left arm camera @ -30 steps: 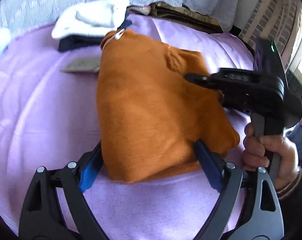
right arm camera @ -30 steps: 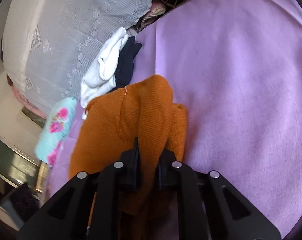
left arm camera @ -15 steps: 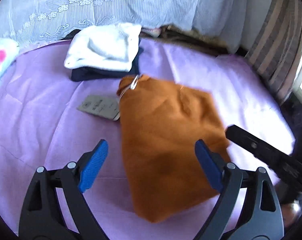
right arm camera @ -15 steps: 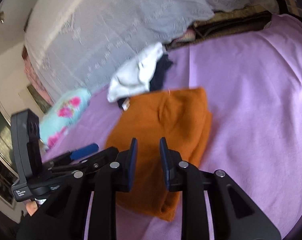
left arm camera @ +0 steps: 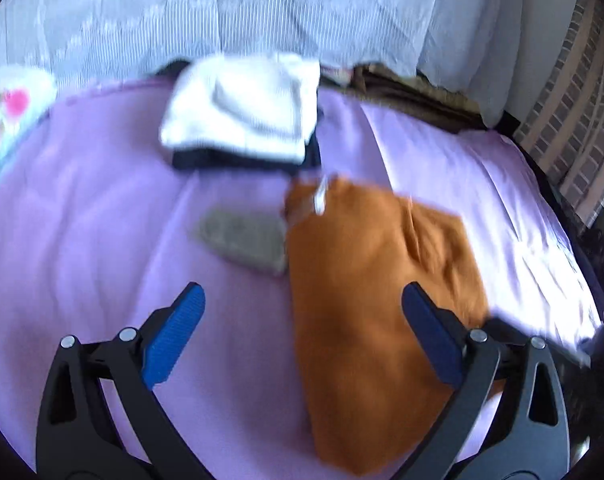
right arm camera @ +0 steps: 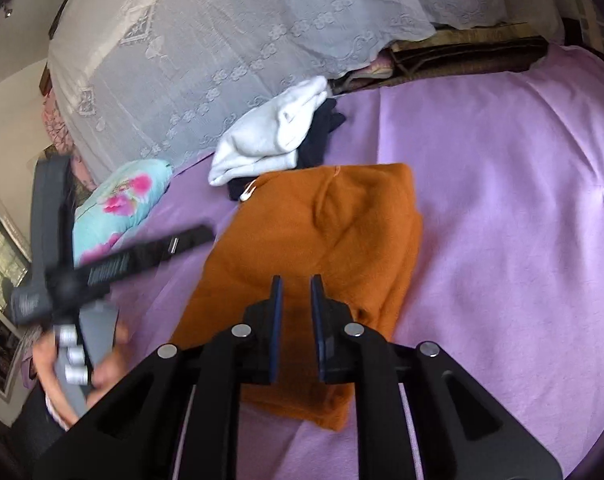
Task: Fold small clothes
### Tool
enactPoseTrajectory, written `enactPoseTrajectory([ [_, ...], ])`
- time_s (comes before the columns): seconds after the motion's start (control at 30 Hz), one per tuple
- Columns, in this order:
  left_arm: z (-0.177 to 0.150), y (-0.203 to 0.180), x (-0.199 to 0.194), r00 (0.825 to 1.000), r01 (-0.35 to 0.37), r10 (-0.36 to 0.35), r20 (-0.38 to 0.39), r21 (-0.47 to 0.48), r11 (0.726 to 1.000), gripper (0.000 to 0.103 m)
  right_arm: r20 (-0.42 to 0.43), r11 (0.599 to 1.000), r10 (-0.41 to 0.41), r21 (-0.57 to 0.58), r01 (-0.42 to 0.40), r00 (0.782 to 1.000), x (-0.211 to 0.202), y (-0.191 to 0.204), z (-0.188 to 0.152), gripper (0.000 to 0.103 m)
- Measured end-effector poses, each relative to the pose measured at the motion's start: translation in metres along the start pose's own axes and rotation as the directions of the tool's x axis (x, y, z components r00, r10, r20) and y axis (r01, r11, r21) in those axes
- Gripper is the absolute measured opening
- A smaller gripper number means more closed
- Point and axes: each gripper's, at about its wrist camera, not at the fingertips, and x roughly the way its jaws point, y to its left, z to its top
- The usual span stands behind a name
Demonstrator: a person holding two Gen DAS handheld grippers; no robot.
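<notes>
Orange garment [left arm camera: 378,280] folded flat on purple sheet [left arm camera: 81,240]. Left gripper [left arm camera: 302,332] spread wide above its near edge, empty. Right gripper [right arm camera: 295,308] narrow gap, holding nothing. White-on-navy stack [left arm camera: 241,112] just behind garment.

Nothing can be read; the print on the left tool [right arm camera: 189,240] and the grey tag [left arm camera: 243,242] is blurred.

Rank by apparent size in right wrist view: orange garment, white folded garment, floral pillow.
1. Folded orange knit garment, largest but nearest the camera.
2-3. White folded garment and turquoise floral pillow look alike; not ranked.
</notes>
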Motion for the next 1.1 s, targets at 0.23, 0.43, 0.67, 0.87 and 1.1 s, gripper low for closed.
enactPoseTrajectory([
  [0.23, 0.046, 0.007, 0.067, 0.992, -0.096, 0.096, -0.077, 0.004, 0.995, 0.1, -0.072, 0.994, 0.002, -0.108, -0.01, 0.997, 0.013, 0.028, -0.016, 0.022],
  [0.43, 0.052, 0.04, 0.118, 0.978, -0.177, 0.171, -0.119, -0.047, 0.983, 0.101, -0.144, 0.993, -0.025, -0.114, 0.009, 0.989, 0.034, 0.022, -0.025, 0.024],
  [0.67, 0.065, 0.087, 0.082, 0.995, -0.092, 0.084, -0.055, -0.155, 0.984, 0.099, -0.091, 0.987, -0.027, -0.161, 0.012, 0.995, 0.025, 0.032, -0.024, 0.025],
  [0.87, 0.041, 0.044, 0.06, 0.997, -0.063, 0.066, -0.039, 0.077, 0.995, 0.1, -0.074, 0.981, 0.029, -0.19, -0.042, 0.997, 0.02, 0.054, -0.024, 0.03],
  [1.1, 0.057, 0.06, 0.112, 0.981, -0.157, 0.16, -0.106, 0.039, 0.987, 0.101, -0.144, 0.98, -0.001, -0.199, -0.028, 0.99, 0.036, 0.056, -0.032, 0.03],
])
